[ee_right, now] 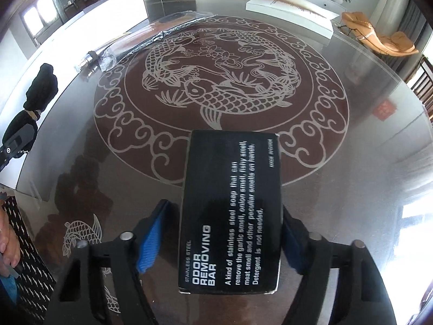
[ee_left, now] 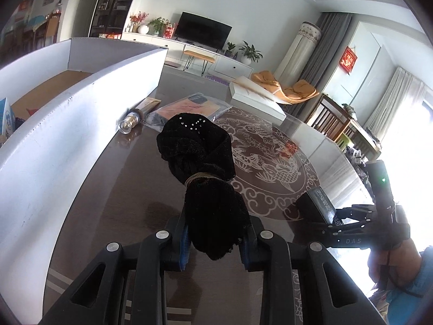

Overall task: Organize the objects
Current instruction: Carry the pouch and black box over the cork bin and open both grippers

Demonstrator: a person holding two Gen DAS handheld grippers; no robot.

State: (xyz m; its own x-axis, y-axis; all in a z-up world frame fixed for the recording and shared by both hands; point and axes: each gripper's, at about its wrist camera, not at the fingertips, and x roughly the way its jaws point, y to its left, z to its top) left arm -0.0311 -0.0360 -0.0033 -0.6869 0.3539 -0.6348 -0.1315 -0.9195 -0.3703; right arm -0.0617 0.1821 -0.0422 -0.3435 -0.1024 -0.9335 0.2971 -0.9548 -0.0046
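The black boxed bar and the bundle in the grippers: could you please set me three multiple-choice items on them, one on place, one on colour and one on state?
1. Where does the tube with the shiny cap lie?
A. Against the white box's wall
B. On the fish medallion
C. Inside the white box

2. What colour are the pads on the gripper fingers?
A. Red
B. Blue
C. Green

3. What does the left gripper hold?
A. Nothing
B. The printed carton
C. A black cloth bundle

Answers:
1 A: the tube lies on the table along the white box.
2 B: the pads are blue.
3 C: the left gripper clamps the black cloth bundle; the right gripper has the odor removing bar box.
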